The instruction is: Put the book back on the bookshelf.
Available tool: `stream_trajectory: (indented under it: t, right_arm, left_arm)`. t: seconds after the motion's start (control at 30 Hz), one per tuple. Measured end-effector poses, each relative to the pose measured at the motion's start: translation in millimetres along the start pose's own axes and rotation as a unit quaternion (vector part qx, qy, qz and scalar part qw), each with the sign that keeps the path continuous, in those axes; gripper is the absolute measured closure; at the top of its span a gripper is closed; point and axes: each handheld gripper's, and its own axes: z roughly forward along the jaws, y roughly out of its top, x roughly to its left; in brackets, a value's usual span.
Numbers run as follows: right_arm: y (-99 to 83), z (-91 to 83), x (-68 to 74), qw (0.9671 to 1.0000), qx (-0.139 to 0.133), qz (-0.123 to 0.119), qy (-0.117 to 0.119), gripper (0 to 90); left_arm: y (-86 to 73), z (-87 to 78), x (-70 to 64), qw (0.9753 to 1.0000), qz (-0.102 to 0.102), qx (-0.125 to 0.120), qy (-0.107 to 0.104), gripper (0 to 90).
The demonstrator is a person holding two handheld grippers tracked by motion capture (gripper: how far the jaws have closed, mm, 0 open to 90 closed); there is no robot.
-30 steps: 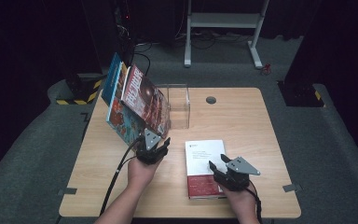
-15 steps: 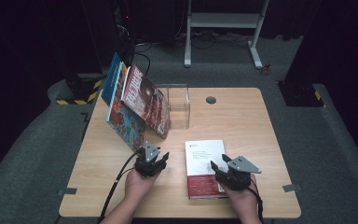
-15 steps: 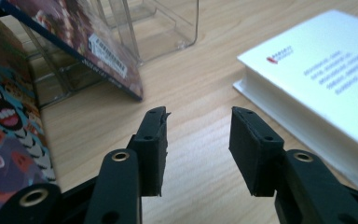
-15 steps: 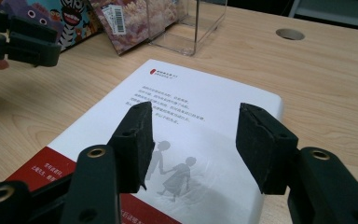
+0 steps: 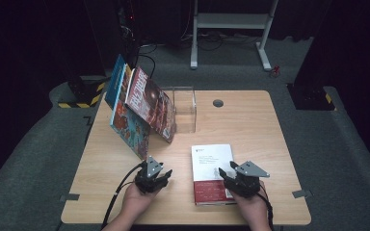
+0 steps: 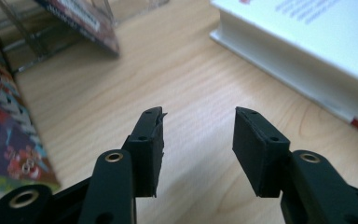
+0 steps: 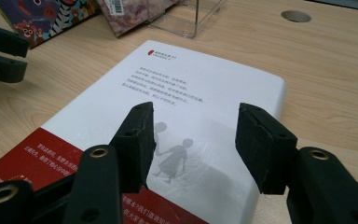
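The wooden table (image 5: pixel 250 120) is carrying everything, with two picture books (image 5: pixel 139 110) leaning at its far left against a clear plastic stand (image 5: pixel 185 108). A white book with a red band (image 5: pixel 213 168) is lying flat on the near right part of the table, its cover showing small lines of print and a grey drawing of two figures. The right gripper (image 5: pixel 227 177) is hovering over the near, red end of that book, its jaws standing apart with the cover between them and nothing gripped. The left gripper (image 5: pixel 160 174) is sitting just left of the book, above bare wood, its jaws likewise spread and holding nothing.
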Motion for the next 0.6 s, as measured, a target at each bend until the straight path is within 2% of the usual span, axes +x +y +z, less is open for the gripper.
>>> stream_trajectory:
  t: [0.07,0.27,0.3,0.33,0.37,0.43,0.5,0.6]
  right_arm:
    - [-0.8,-0.1,-0.6,1.0000,0.005,0.000,-0.006,44.7]
    - [-2.4,0.2,-9.5,0.9988,0.024,0.039,-0.018,27.6]
    - [-2.9,0.5,-11.1,0.9986,0.025,0.043,-0.020,25.7]
    - [-3.7,0.5,-12.8,0.9982,0.028,0.049,-0.021,24.9]
    - [-4.1,0.6,-14.2,0.9983,0.028,0.047,-0.022,24.8]
    - [-5.1,1.1,-15.9,0.9978,0.033,0.053,-0.021,22.7]
    - [-6.7,2.3,-17.2,0.9972,0.044,0.059,-0.016,21.8]
    - [-7.8,3.9,-17.9,0.9964,0.056,0.063,-0.004,19.8]
  left_arm:
    - [-4.7,-0.8,1.8,1.0000,-0.001,0.007,0.002,49.8]
    - [-14.2,2.6,6.2,0.9994,-0.029,0.013,-0.016,39.7]
    - [-14.0,3.5,5.2,0.9995,-0.023,0.016,-0.014,38.8]
    - [-13.6,3.6,5.3,0.9996,-0.017,0.020,-0.013,37.8]
    - [-13.4,4.8,4.9,0.9995,-0.018,0.022,-0.014,37.2]
    - [-12.9,8.4,5.6,0.9988,-0.023,0.040,-0.019,34.8]
    - [-12.8,9.1,7.7,0.9983,-0.033,0.042,-0.024,32.3]
    - [-12.6,10.0,7.8,0.9983,-0.033,0.044,-0.020,29.2]
